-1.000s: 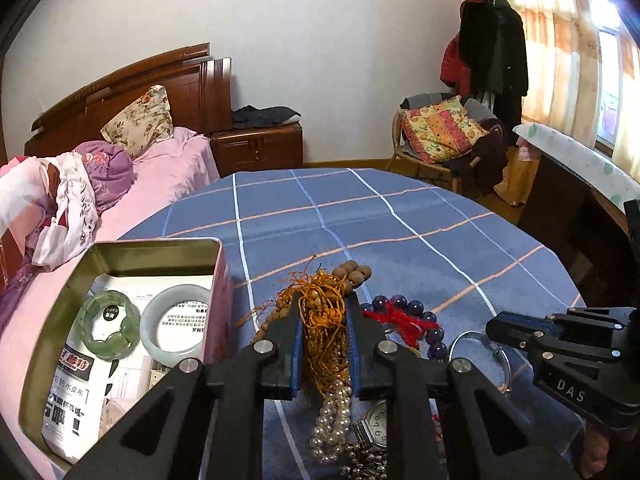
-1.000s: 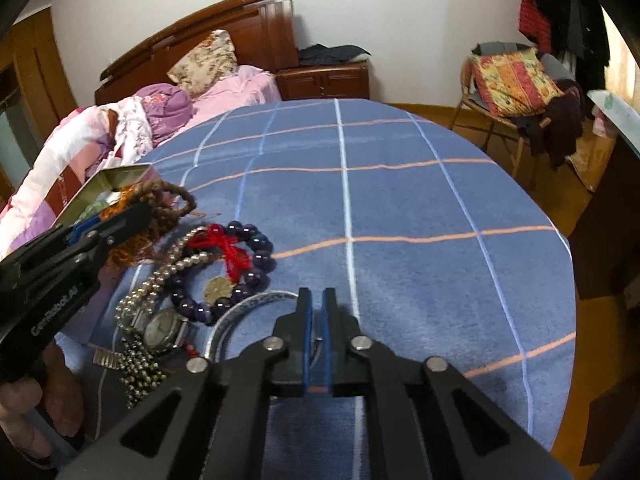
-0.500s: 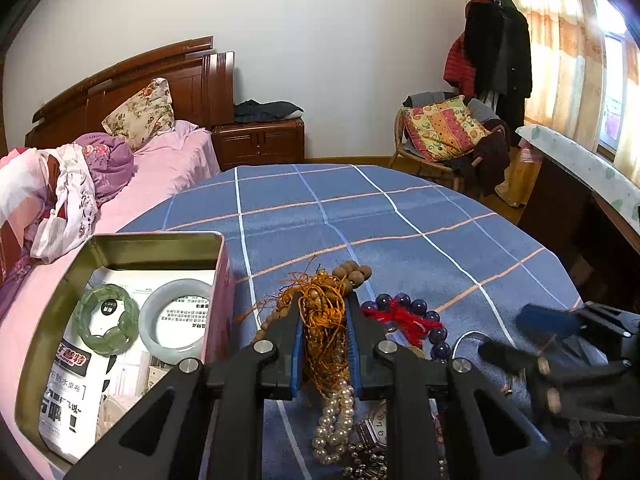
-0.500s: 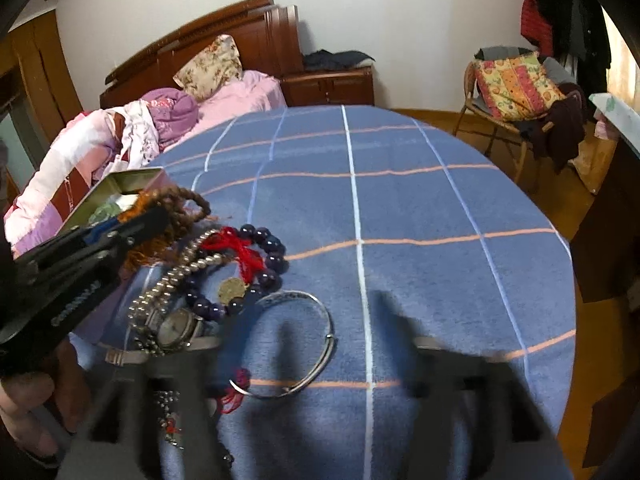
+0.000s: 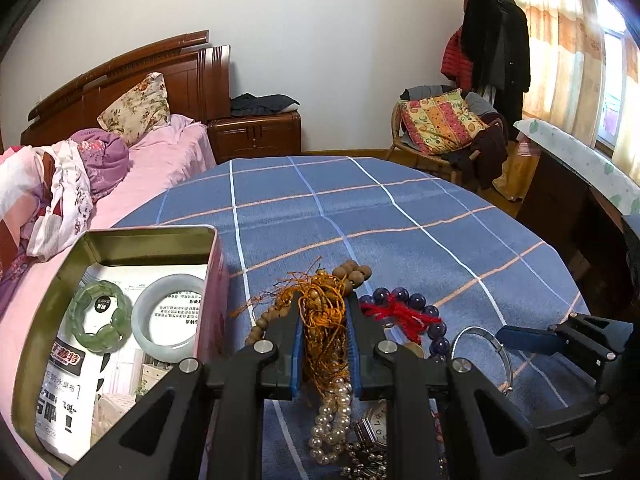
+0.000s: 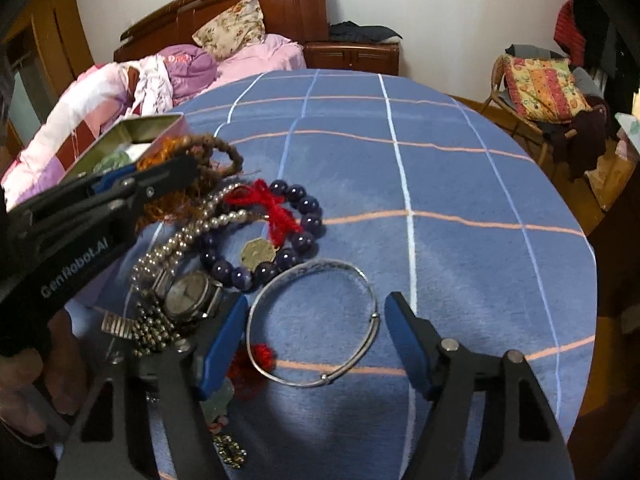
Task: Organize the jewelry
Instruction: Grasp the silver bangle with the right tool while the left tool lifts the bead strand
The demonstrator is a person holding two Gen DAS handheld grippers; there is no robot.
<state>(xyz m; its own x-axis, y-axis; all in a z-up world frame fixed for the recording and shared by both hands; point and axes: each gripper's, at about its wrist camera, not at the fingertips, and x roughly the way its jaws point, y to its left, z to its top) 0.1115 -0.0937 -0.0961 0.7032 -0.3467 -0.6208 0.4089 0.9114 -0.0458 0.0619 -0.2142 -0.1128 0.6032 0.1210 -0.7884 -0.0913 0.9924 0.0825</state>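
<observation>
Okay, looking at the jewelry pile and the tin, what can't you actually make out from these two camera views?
- Left wrist view: watch half hidden by the left gripper fingers.
- Left wrist view: silver bangle partly covered by the right gripper.
- Right wrist view: tin contents, blocked by its wall and the left gripper.

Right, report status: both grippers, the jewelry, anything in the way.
Left gripper shut on orange tassel cord. Right gripper closing, straddling silver bangle, no contact. Watch beside the left finger.
</observation>
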